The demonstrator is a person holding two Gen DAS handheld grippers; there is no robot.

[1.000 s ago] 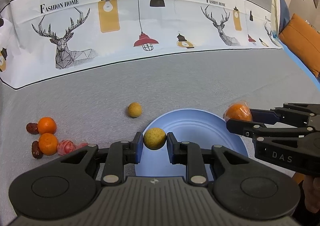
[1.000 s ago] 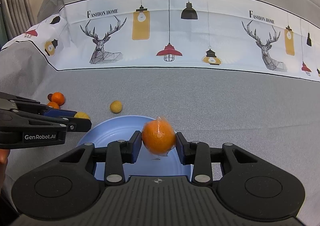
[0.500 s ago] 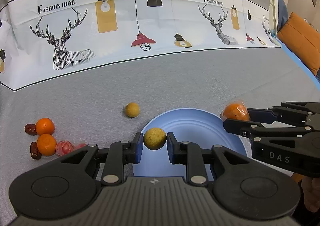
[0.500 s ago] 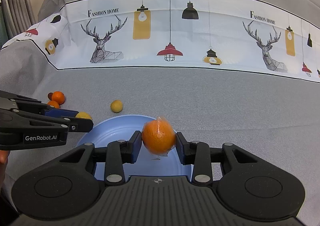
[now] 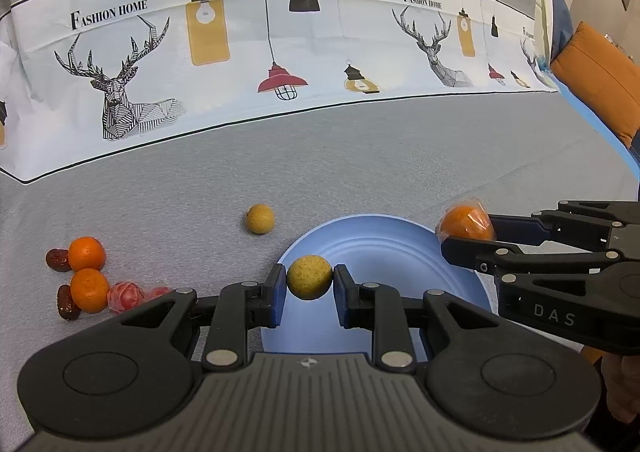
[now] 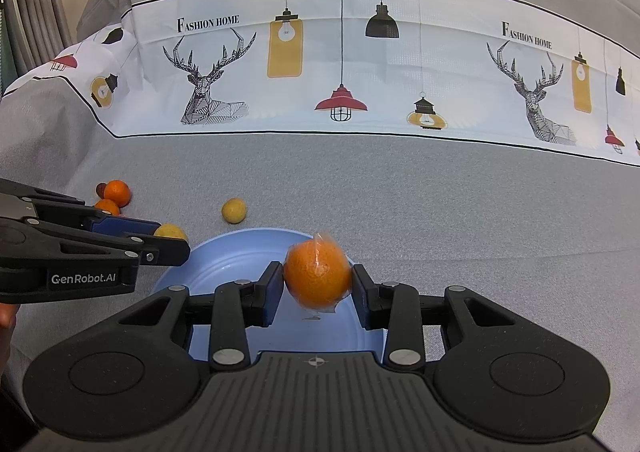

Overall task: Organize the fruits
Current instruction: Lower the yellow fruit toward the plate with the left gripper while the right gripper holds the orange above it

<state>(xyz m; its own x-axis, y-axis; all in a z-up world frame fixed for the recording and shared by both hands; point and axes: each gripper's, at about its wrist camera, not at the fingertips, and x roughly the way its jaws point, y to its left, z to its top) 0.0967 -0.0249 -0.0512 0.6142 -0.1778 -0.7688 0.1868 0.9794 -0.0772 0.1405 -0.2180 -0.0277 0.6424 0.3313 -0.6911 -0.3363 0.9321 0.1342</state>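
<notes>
Gripping a small yellow-brown fruit [image 5: 309, 277] between its blue pads, your left gripper [image 5: 309, 279] hangs over the near-left rim of the light blue plate [image 5: 384, 252]. Your right gripper [image 6: 317, 280] is clamped on a plastic-wrapped orange [image 6: 317, 276], above the plate's right side. Neither fruit touches the plate. Beyond the plate, a second yellow-brown fruit [image 5: 260, 218] lies alone on the grey cloth [image 5: 360, 155]. Further left sit two mandarins [image 5: 86, 253], two dark red dates [image 5: 58, 260] and a pink wrapped sweet [image 5: 126, 293], bunched together.
</notes>
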